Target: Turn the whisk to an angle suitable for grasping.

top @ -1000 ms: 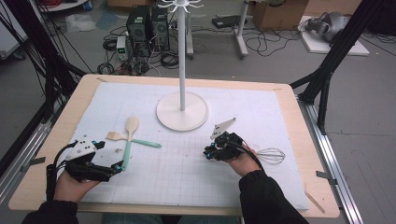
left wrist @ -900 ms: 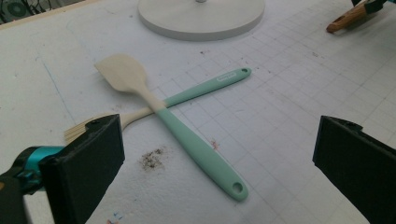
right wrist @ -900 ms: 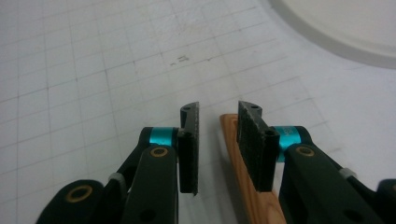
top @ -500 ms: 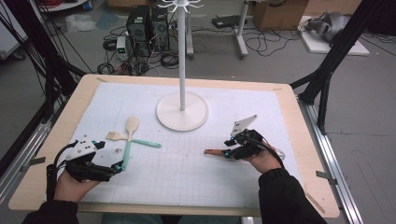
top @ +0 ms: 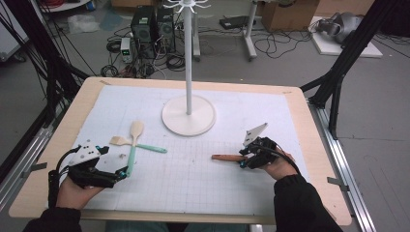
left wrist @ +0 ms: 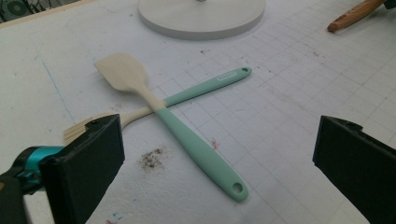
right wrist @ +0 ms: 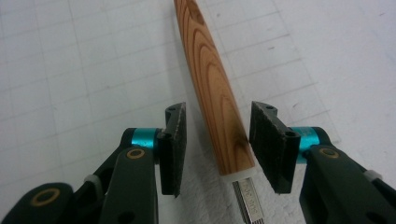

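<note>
wooden handle (right wrist: 215,93) is lying lengthwise between the right gripper (right wrist: 218,144)'s narrowly parted jaws near the tabletop's right edge, while the left gripper (left wrist: 219,158) is gaping wide.

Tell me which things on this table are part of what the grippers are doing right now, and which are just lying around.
In hand:
- wooden handle, between the right gripper's jaws, not yet clamped
- left gripper, open, facing the two spatulas

Lying about:
- mint-handled spatula, crossed over the second spatula
- white stand

A lab: computer towers (top: 153,21), tangled cables (top: 270,46), black rig frame (top: 345,53)
</note>
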